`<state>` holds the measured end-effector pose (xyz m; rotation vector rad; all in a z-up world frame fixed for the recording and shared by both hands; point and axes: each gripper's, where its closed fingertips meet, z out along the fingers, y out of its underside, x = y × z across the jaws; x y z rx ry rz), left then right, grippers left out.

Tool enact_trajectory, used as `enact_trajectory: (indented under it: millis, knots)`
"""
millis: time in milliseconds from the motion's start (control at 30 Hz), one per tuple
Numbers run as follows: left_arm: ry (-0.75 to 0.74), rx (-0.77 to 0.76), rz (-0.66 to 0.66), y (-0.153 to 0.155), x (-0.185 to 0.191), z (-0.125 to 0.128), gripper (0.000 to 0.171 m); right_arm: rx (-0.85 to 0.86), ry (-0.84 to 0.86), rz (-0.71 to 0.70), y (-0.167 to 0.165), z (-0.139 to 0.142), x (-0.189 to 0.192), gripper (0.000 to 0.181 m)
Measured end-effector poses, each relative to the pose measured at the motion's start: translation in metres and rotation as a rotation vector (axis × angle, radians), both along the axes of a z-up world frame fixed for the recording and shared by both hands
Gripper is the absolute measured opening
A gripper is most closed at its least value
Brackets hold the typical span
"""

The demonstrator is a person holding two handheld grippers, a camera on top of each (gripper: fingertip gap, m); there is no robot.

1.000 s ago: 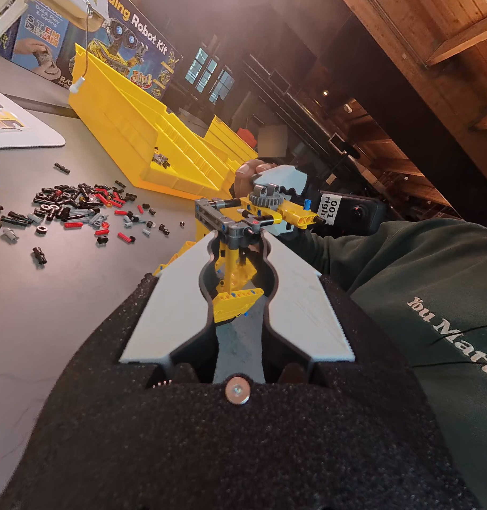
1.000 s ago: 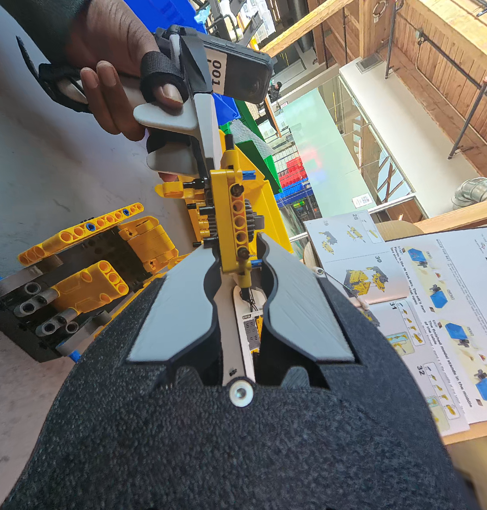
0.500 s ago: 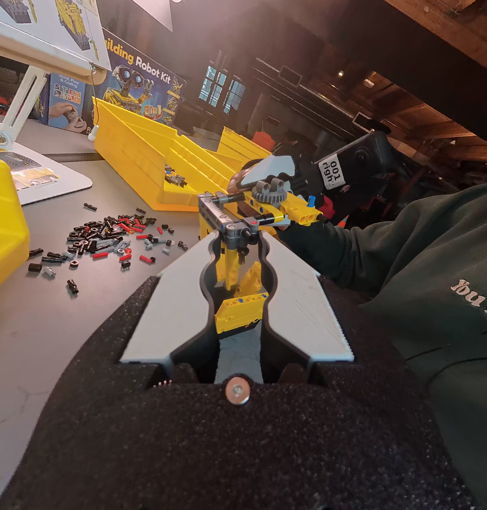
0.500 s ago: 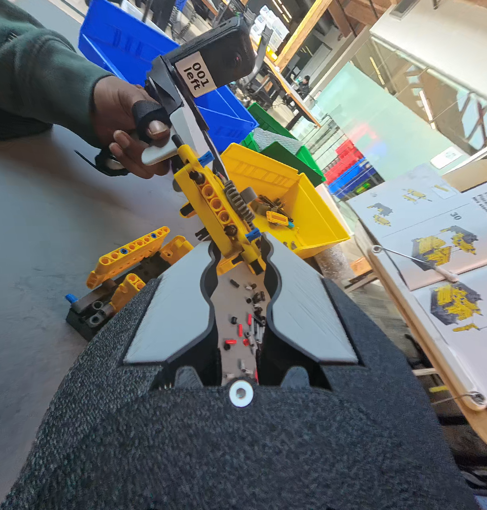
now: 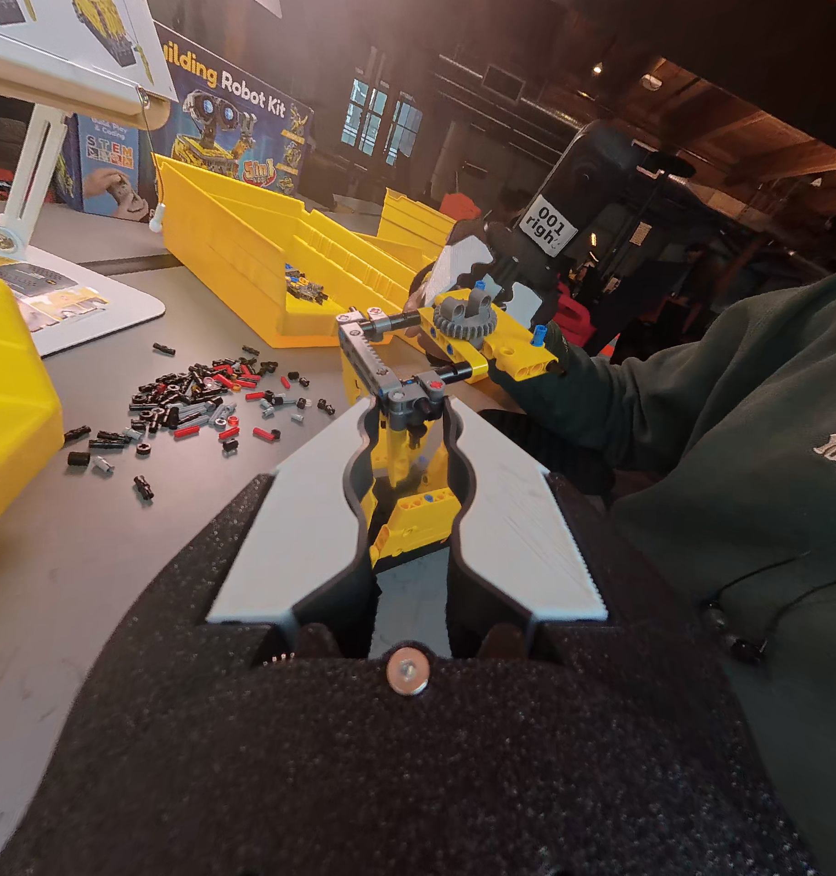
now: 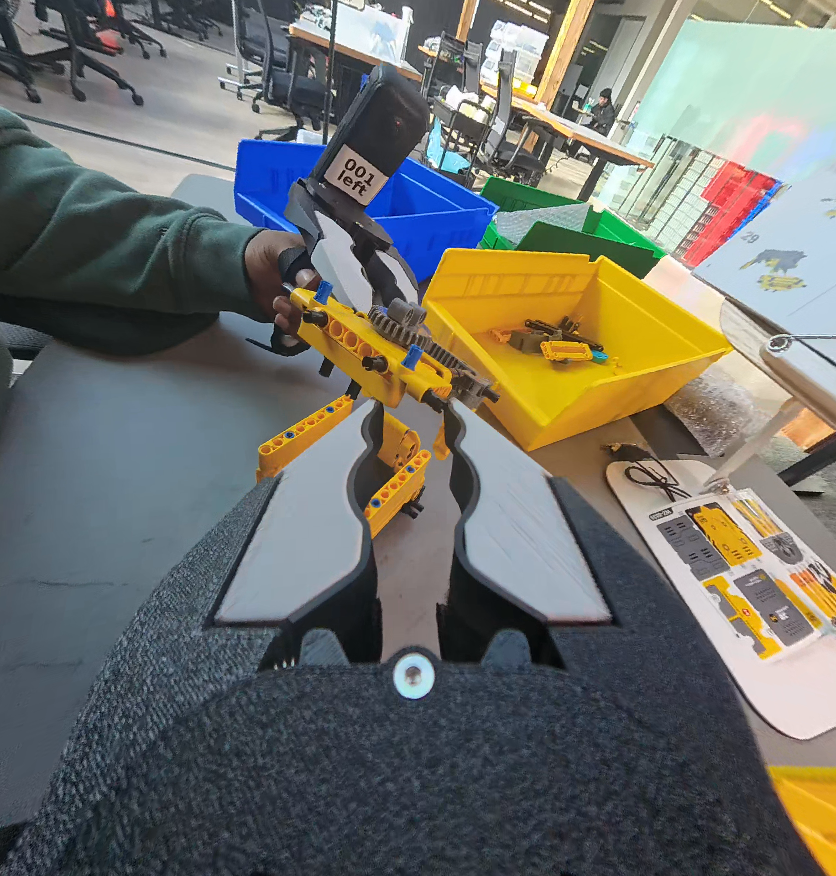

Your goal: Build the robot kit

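Note:
A small brick assembly (image 5: 473,341), a yellow beam with a grey gear, a grey toothed rack and blue pins, is held in the air between both grippers. My left gripper (image 5: 409,410) is shut on its grey connector end. My right gripper (image 6: 411,403) is shut on the yellow and grey end of the same assembly (image 6: 359,346). Each gripper also shows in the other's view, the right gripper (image 5: 482,279) behind the beam and the left gripper (image 6: 359,270) above it. A larger yellow brick model (image 6: 397,483) lies on the grey table right below, also seen between the left fingers (image 5: 416,516).
A pile of small black, red and grey pins (image 5: 202,398) lies left of the assembly. A long yellow bin (image 5: 245,256) stands behind, another yellow bin (image 6: 643,388) holds a few parts, with blue (image 6: 435,213) and green (image 6: 572,237) bins beyond. A sticker sheet (image 6: 738,569) lies at right. There is about 7 cm between the tips of the two grippers.
Both grippers have swung round together with the assembly. In the right wrist view the beam has gone from upright to lying nearly level, and both views now look more level across the table.

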<state>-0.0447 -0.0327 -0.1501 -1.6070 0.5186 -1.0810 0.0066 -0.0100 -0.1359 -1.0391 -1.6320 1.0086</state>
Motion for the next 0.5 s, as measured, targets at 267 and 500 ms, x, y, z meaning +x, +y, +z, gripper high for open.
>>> enact_trajectory:
  millis: [267,500]
  knots:
    - [0.211,0.001,-0.009,-0.002,0.007,-0.027,0.025,0.017,-0.099,0.023,-0.003,-0.027,0.010,0.025]
    - [0.290,-0.003,-0.013,-0.004,0.008,-0.036,0.025,-0.007,-0.126,0.040,-0.006,-0.039,0.013,0.025]
